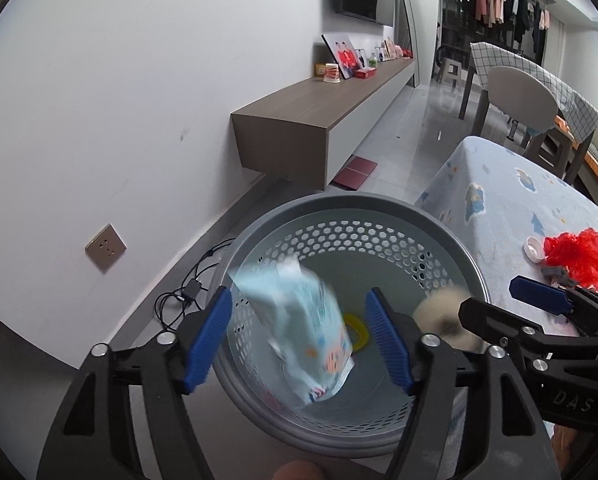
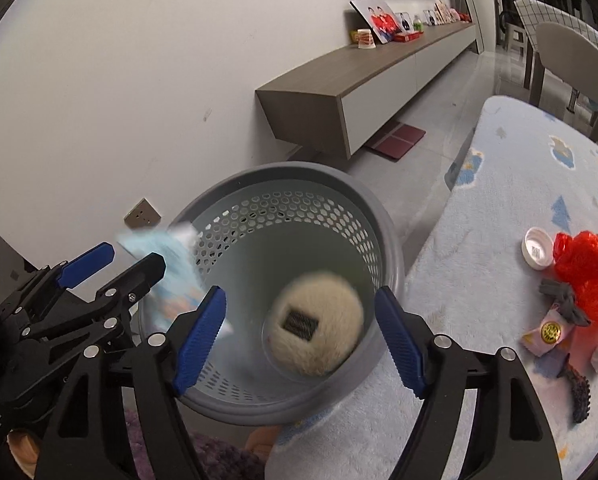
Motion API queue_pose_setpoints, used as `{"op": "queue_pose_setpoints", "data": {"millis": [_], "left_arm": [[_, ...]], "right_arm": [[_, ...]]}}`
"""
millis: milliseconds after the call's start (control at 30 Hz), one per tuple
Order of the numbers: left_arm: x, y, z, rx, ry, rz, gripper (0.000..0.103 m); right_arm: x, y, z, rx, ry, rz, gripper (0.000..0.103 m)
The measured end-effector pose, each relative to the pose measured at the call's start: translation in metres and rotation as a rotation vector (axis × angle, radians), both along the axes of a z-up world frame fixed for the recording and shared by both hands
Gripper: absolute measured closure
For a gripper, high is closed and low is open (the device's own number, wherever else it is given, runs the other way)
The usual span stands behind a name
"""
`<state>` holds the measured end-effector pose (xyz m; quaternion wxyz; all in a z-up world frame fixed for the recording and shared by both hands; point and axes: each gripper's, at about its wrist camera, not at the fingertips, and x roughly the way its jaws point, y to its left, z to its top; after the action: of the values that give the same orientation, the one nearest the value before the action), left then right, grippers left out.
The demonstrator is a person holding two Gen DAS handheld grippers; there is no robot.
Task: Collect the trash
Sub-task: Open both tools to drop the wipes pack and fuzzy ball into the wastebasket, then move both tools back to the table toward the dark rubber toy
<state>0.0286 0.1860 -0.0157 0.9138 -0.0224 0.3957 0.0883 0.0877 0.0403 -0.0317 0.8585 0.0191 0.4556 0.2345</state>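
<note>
Two claws hang over the grey perforated bin (image 1: 355,216), both spread wide and gripping nothing. Between the left gripper (image 1: 299,344) pads a pale blue wrapper (image 1: 299,320) blurs, loose, over the bin's mouth. Between the right gripper (image 2: 299,340) pads a round cream fluffy pad (image 2: 317,324) with a dark square label blurs inside the bin. Beside the bin, the blue patterned table (image 2: 499,200) carries a red plastic bag (image 2: 591,276), a white cap (image 2: 537,253) and pink sachets (image 2: 551,334). "DAS" shows on the right claw's body in the left view.
</note>
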Motion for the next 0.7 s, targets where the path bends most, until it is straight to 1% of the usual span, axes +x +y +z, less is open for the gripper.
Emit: {"op": "queue_pose_setpoints", "data": {"millis": [267,700], "left_arm": [[-0.001,0.002,0.000,0.001,-0.001,0.016,0.030],[-0.003,-0.002,0.001,0.026,-0.016,0.026,0.028]], "right_arm": [[0.000,-0.004,-0.001,-0.001,-0.002,-0.020,0.030],[-0.005,-0.010,0.001,0.011,-0.018,-0.044,0.030]]}}
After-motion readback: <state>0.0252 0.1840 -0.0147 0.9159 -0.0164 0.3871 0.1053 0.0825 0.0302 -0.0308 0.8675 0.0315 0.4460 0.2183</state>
